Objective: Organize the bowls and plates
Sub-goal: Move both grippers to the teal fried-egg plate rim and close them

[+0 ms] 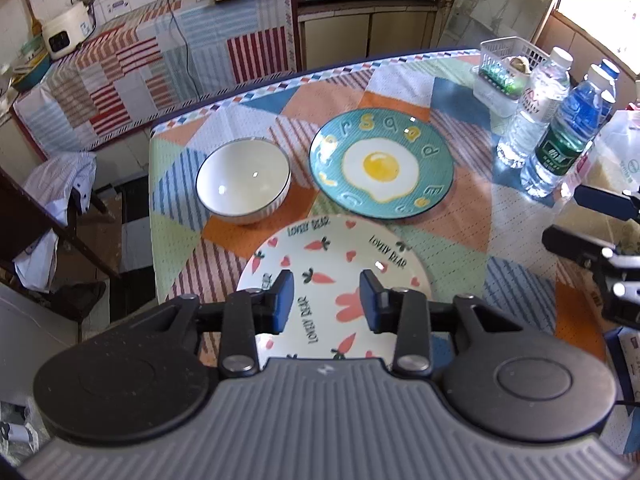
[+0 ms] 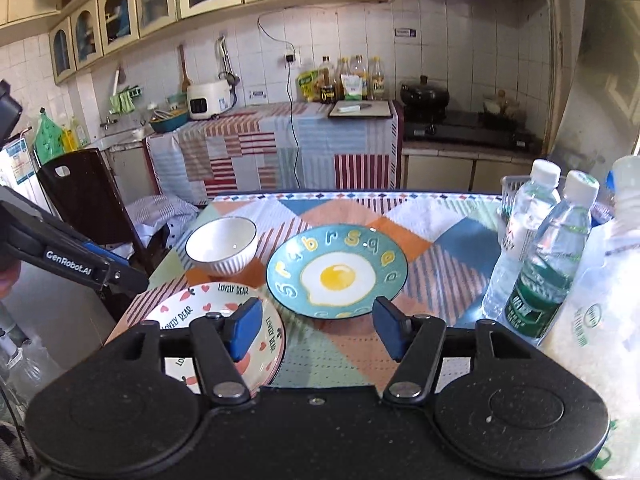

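bowl (image 1: 243, 181): white, upright, far left on the table (image 1: 460, 240), just beside the egg plate, nothing in it
carrot plate (image 1: 336, 280): near edge, in front of both
egg plate (image 1: 381, 165): centre, flat
left gripper (image 1: 326, 303): above the carrot plate, jaws spread, nothing between
right gripper (image 2: 316, 330): jaws spread wide, nothing held
bottles (image 1: 556, 120): far right, well apart
step: nothing stacked yet, looks like approach
next: likely pinch one plate rim, set it on the other, bowl on top

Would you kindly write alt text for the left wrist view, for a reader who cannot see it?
The open, empty left gripper hovers over a cream carrot-print plate on a patchwork-clothed table. Beyond sit a white bowl and a teal fried-egg plate, with water bottles at right.
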`<state>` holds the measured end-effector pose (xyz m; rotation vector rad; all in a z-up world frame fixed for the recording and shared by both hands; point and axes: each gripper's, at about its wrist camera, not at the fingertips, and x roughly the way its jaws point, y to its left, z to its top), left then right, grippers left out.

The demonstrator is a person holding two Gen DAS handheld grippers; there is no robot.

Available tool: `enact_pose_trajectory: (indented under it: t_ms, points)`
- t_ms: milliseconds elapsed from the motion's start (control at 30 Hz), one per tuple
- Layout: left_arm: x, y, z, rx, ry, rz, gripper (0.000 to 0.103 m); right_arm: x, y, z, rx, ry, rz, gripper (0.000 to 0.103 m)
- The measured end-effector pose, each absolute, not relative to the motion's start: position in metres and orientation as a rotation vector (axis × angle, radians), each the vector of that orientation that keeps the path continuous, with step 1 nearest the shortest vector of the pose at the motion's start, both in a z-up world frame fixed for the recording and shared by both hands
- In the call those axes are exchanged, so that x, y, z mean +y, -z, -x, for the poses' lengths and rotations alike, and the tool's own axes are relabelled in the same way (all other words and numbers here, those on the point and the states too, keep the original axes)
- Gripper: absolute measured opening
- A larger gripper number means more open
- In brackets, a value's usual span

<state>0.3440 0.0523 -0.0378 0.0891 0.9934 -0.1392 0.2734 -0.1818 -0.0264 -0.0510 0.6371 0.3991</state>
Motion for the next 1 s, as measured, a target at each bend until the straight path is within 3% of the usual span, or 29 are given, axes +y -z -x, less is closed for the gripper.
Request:
enact_pose_trajectory:
  t_ms: [133,400,700,1000]
  points:
    - [0.041,0.037,-0.357,0.961,0.144,-0.085,0.049,-0.187,0.027,-0.274,0.584,-0.414,0.045,0.09]
    - [0.031,0.072,-0.405,0.898,0.117,-0.069,0.071,-0.193,0.057,-0.305,0.542,-0.379,-0.024,0.091]
    - [0.051,0.139,-0.468,0.963,0.101,0.062,0.072,-0.193,0.122,-0.375,0.629,-0.276,-0.154,0.09]
    - [0.054,0.164,-0.495,0.988,0.166,0.085,0.067,-0.199,0.171,-0.424,0.726,-0.247,-0.314,0.085]
